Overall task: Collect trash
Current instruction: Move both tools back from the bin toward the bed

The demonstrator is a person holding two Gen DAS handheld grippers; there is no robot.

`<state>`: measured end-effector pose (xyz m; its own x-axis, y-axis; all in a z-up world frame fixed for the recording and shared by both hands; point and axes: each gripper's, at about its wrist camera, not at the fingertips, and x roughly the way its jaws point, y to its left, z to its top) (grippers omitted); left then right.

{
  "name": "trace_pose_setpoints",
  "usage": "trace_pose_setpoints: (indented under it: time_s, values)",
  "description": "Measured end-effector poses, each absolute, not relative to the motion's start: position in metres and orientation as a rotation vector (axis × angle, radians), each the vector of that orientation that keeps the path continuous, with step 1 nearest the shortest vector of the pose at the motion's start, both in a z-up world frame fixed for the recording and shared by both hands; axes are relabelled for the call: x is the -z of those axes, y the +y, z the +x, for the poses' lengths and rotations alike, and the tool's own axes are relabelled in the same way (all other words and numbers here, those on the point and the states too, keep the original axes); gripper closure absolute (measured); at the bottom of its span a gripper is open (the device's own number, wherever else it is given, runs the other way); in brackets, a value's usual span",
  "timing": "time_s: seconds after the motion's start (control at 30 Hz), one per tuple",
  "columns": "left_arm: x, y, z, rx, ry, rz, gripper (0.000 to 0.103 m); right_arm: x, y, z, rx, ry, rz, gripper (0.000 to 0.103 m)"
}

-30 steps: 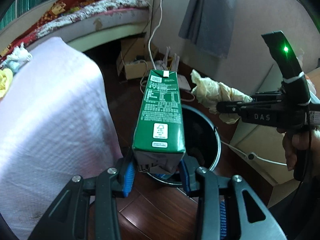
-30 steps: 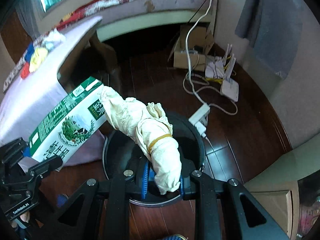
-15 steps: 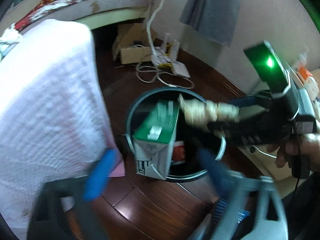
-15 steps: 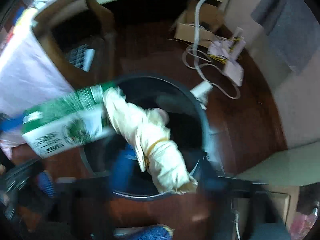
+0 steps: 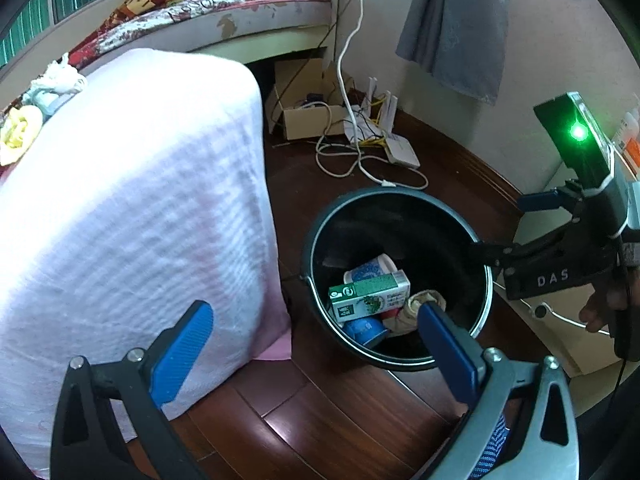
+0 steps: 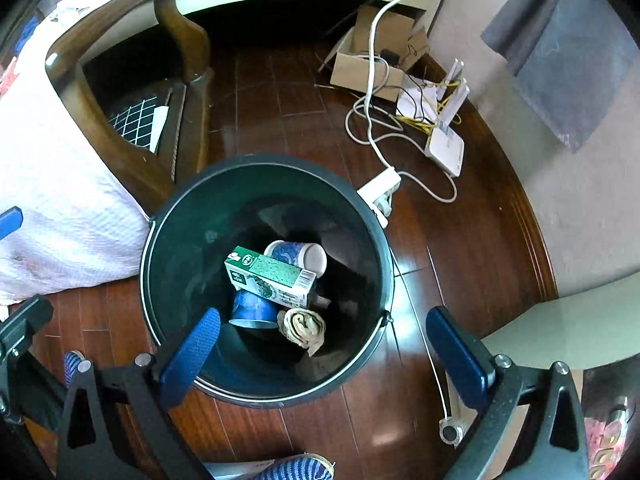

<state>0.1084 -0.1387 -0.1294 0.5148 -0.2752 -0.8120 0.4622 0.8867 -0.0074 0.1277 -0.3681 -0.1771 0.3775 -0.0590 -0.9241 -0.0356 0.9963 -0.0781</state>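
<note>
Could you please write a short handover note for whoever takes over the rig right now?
Left gripper: open, empty, beside the bin.
Right gripper: open, empty, above the bin.
In the bin: green carton, rolled rag, two cups.
Done: carton and rag are binned.
Left: check the draped table; items at its far corner may be trash, hard to tell.

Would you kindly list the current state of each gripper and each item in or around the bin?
left gripper: open, empty.
right gripper: open, empty, above the bin.
bin: upright on the floor, no lid.
green carton: lying on its side inside the bin.
cloth bundle: rolled up, in the bin beside the carton.
paper cups: tipped over in the bin.
</note>
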Motion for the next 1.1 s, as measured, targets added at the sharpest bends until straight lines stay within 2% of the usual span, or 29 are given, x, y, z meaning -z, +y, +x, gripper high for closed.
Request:
trace_pose_setpoints:
  time_s: [0.63, 1.1]
  values:
    - [0.080, -0.112, 0.114, 0.365, 0.820, 0.206, 0.001, 0.118, -0.335, 0.133, -0.031, 1.034, -0.097, 0.000]
    - [0.040, -0.040, 0.131, 0.215, 0.721, 0.170, 0.001, 0.064, -0.262, 0.146, -0.163, 0.890, -0.137, 0.000]
